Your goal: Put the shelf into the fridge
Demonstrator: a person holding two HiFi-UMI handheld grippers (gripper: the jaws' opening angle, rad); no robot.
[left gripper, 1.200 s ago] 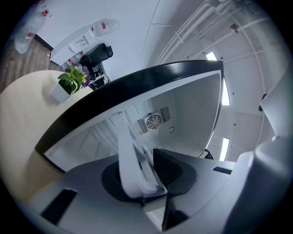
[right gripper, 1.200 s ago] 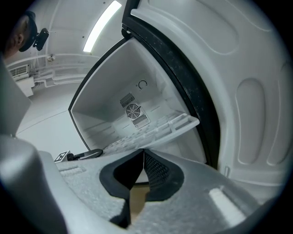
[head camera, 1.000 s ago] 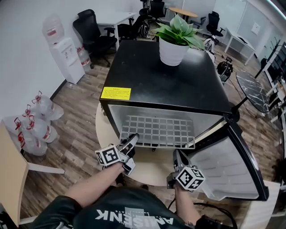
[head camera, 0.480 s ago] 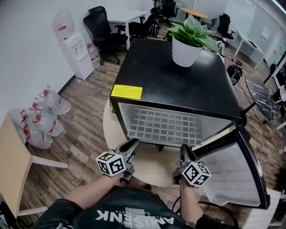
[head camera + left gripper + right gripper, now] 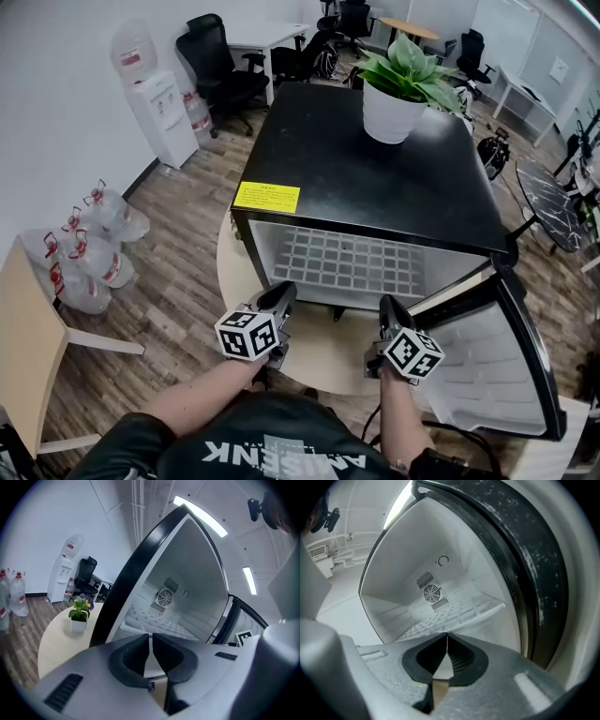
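Note:
The white grid shelf [image 5: 352, 267] lies flat inside the open black fridge [image 5: 366, 178], on its side rails. It shows in the left gripper view as the shelf [image 5: 154, 623] and in the right gripper view as the shelf [image 5: 450, 616], below the rear fan. My left gripper [image 5: 279, 295] hovers just outside the lower left of the opening, shut and empty. My right gripper [image 5: 387, 307] hangs in front of the lower right of the opening beside the door, also shut with nothing in it. Neither touches the shelf. Close up, the left gripper [image 5: 151, 637] and right gripper [image 5: 447, 637] have their tips together.
The fridge door [image 5: 487, 356] stands open at the right. A potted plant [image 5: 392, 108] sits on the fridge top. The fridge rests on a round table [image 5: 230, 272] with a small flower pot [image 5: 78, 616]. A water dispenser [image 5: 164, 108] and bottles [image 5: 84, 253] stand left.
The left gripper was at the shelf's front left corner; both grippers have drawn back toward me. The shelf now sits deeper inside the fridge.

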